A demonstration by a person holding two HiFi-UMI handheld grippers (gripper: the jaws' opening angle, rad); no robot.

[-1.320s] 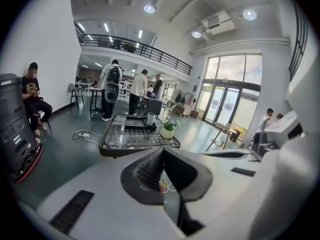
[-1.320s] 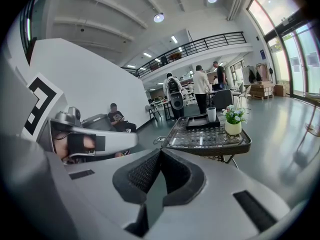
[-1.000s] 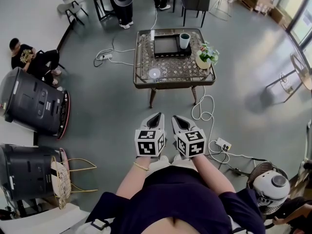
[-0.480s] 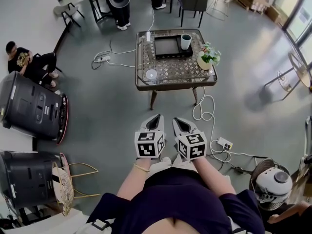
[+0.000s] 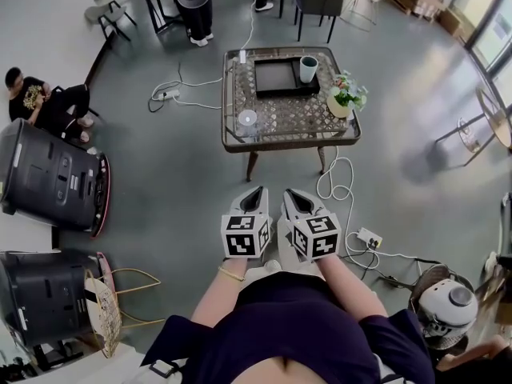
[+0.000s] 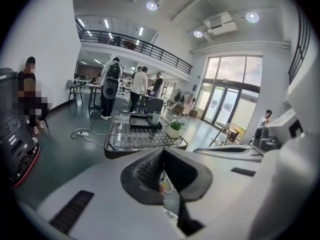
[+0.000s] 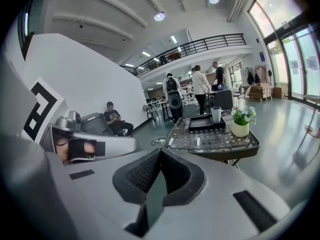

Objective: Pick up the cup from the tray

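The cup [image 5: 308, 68] is a pale, plain cylinder with a dark open mouth. In the head view it sits in the upper middle of the frame, standing at the right end of a dark, shallow rectangular tray [image 5: 274, 77]. I cannot tell whether it has a handle. The tray lies toward the far side of a low square counter [image 5: 282, 118] with a patterned top and a dark rim. A potted plant [image 5: 346, 96] in a pale pot is near the counter's right edge, and a small round white thing [image 5: 247, 118] is near its front left. The counter stands on a smooth grey floor [image 5: 176, 174] in a tall hall with a railed upper gallery, ceiling lights and big windows to the right. A white cable [image 5: 330, 178] curls below the counter toward a power strip [image 5: 366, 237]. The cup stands upright, long axis vertical, mouth up. My left gripper [image 5: 255, 193] and right gripper [image 5: 295, 196] hang side by side in the lower middle of the frame, well apart from the counter. Both point toward the counter, and each has its jaws pressed together with nothing between them.
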